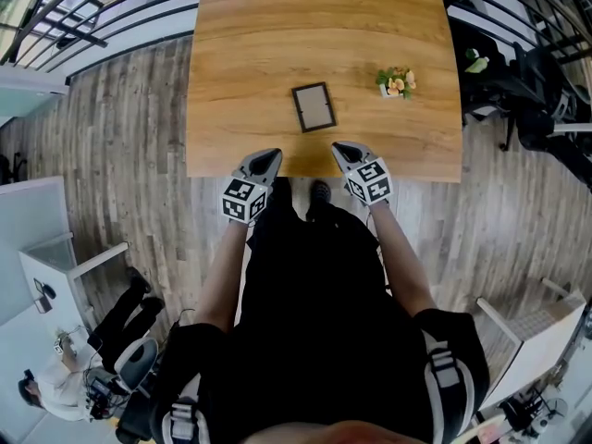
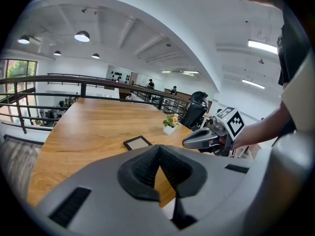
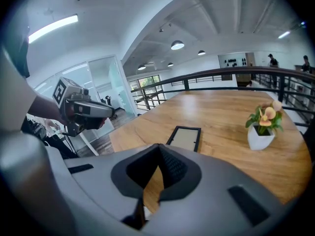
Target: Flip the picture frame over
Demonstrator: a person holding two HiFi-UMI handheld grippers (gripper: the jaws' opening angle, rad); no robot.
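Observation:
A small black picture frame [image 1: 313, 106] lies flat on the wooden table [image 1: 259, 44], a little back from the near edge; it also shows as the frame [image 2: 137, 142] and the frame [image 3: 185, 136]. My left gripper [image 1: 269, 159] is shut and empty at the table's near edge, left of the frame and short of it. My right gripper [image 1: 341, 150] is shut and empty too, at the near edge just right of the frame. Neither touches the frame. The left gripper view shows the right gripper [image 2: 189, 142], and the right gripper view shows the left gripper [image 3: 106, 114].
A small white pot with flowers [image 1: 396, 82] stands on the table to the right of the frame. Black railings [image 1: 83, 12] run beyond the table's left side, office chairs [image 1: 518, 81] stand at the right, and white desks [image 1: 65, 266] flank the person on the wood floor.

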